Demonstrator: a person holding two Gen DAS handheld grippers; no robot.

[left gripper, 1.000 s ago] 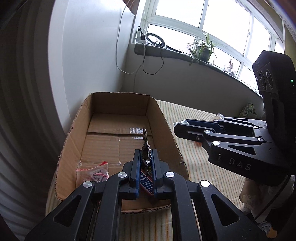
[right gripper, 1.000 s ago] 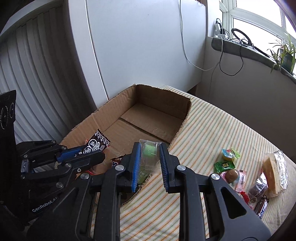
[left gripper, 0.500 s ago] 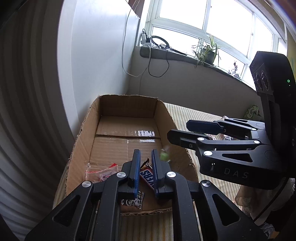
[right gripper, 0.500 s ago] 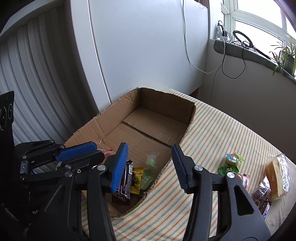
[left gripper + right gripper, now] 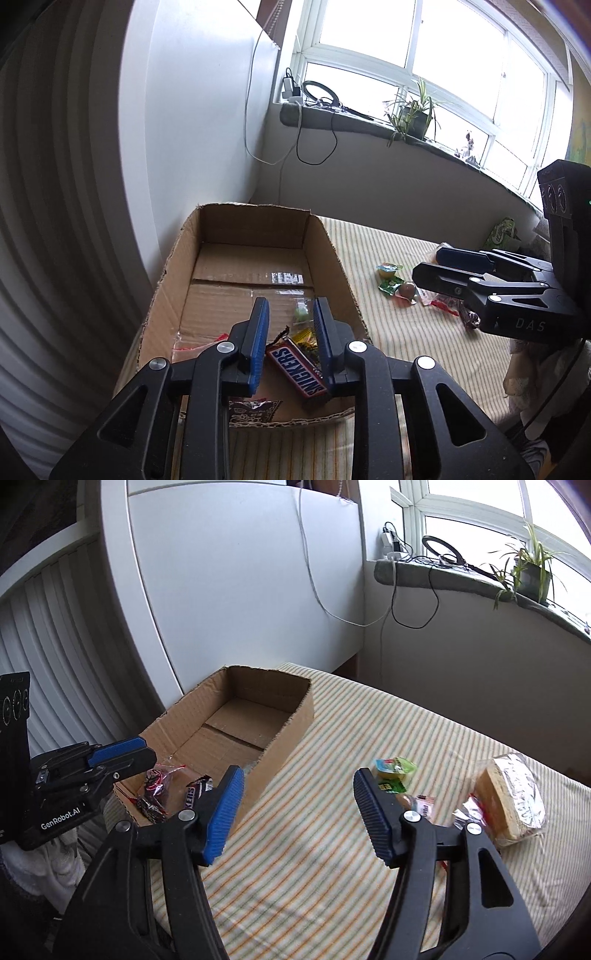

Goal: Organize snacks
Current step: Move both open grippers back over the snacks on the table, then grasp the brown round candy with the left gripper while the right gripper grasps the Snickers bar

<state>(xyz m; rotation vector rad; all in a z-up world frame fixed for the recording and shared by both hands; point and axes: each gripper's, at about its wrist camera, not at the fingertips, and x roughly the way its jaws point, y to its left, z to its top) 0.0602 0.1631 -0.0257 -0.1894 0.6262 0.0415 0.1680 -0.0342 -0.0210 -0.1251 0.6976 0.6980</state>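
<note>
Striped bedding [image 5: 325, 867] carries a cardboard box [image 5: 332, 258] holding a Snickers bar [image 5: 297, 371] and sweets, both grippers agape and empty.

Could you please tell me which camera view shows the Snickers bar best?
The left wrist view: the Snickers bar lies in the box below the open left claw, label readable. The right wrist view shows only its end behind that claw's left finger.

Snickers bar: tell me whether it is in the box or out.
In. The Snickers bar lies on the floor of the cardboard box, beneath the open left gripper, which is not gripping it.
</note>
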